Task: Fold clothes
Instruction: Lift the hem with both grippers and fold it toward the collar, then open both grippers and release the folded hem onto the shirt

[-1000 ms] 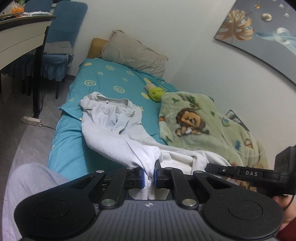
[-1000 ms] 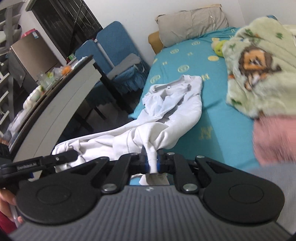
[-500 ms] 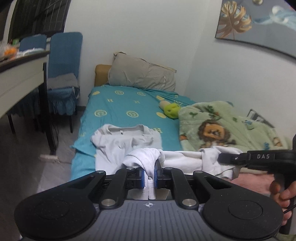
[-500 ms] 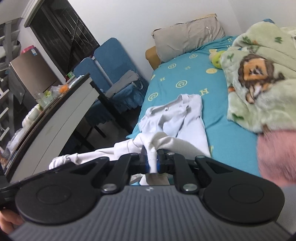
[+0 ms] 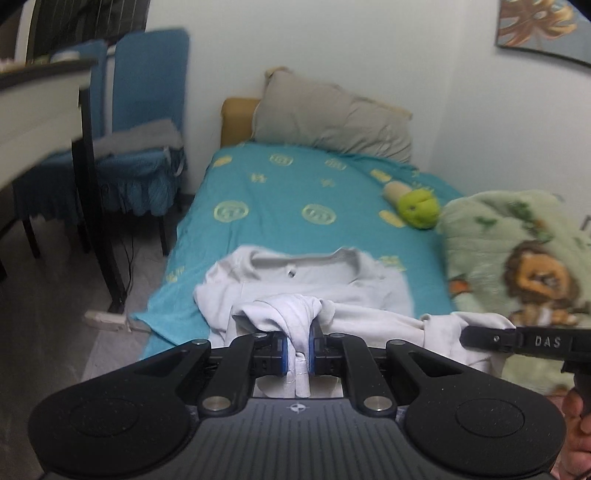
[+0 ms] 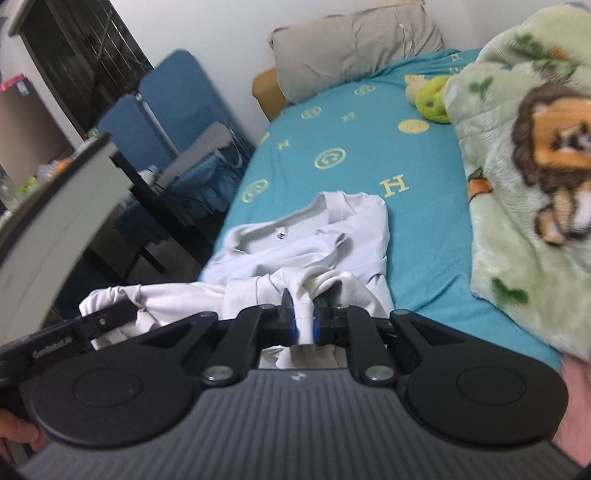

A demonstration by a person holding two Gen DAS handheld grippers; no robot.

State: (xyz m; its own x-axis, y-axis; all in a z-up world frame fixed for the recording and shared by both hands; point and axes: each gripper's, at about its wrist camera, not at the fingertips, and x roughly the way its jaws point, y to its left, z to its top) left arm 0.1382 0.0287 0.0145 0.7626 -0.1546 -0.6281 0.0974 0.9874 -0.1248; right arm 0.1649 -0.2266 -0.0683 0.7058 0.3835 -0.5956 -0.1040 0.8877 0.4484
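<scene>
Crumpled white shirt, teal sheet

1. The white shirt has its near part hidden behind the left gripper at six o'clock.
2. The lion blanket is cut off at three o'clock by the left-wrist picture's edge.
3. The wall picture, at one o'clock, shows only a corner.
4. The table, at nine o'clock in the right-wrist view, is smeared by blur.
5. The small mark inside the shirt's collar is too tiny to read.
</scene>
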